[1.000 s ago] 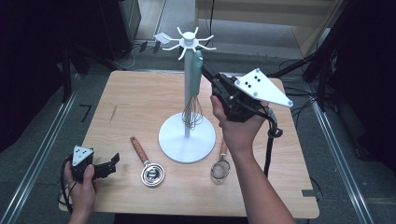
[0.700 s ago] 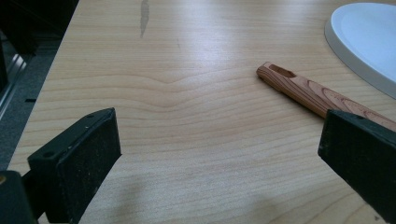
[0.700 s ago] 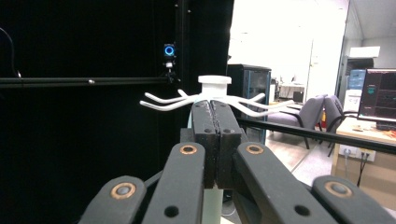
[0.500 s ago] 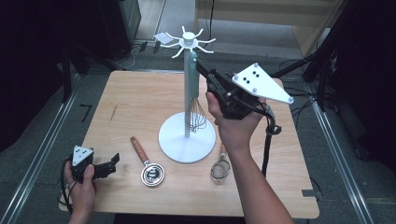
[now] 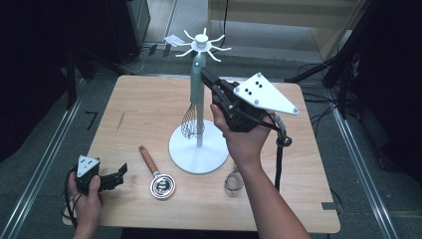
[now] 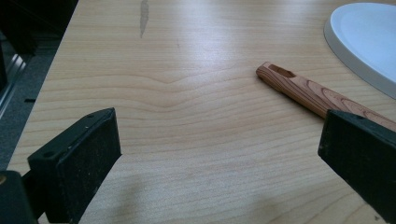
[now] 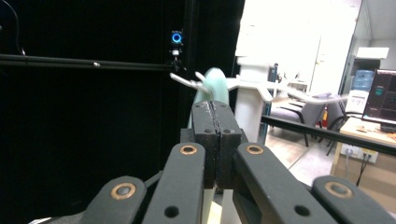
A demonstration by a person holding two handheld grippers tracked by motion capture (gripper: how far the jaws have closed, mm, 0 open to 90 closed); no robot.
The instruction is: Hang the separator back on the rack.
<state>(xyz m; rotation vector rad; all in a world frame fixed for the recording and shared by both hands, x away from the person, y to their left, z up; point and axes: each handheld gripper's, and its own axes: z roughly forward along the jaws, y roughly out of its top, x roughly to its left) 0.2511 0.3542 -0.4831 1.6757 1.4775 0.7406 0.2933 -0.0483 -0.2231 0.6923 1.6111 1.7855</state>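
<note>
While the right gripper (image 5: 206,77) pinches the whisk's (image 5: 193,123) mint handle (image 5: 197,79) high against the rack (image 5: 199,144), its jaws pressed tightly together in the right gripper view (image 7: 215,122), the whisk's wire head dangles beside the rack's pole above the white base. The handle top sits just under the spoked hooks (image 5: 201,44), apparently being lifted to hang there. The left gripper (image 5: 118,174) rests at the table's (image 5: 149,109) near left corner, jaws wide apart and holding nothing, with a wooden-handled strainer (image 5: 158,177) just beside it and a small sieve (image 5: 233,181) lying right of the base. The risk from here: the thin handle could slip from so narrow a pinch, or the swinging wires could knock the pole and rock the rack, or the loop could miss its hook and the whisk drop.
</note>
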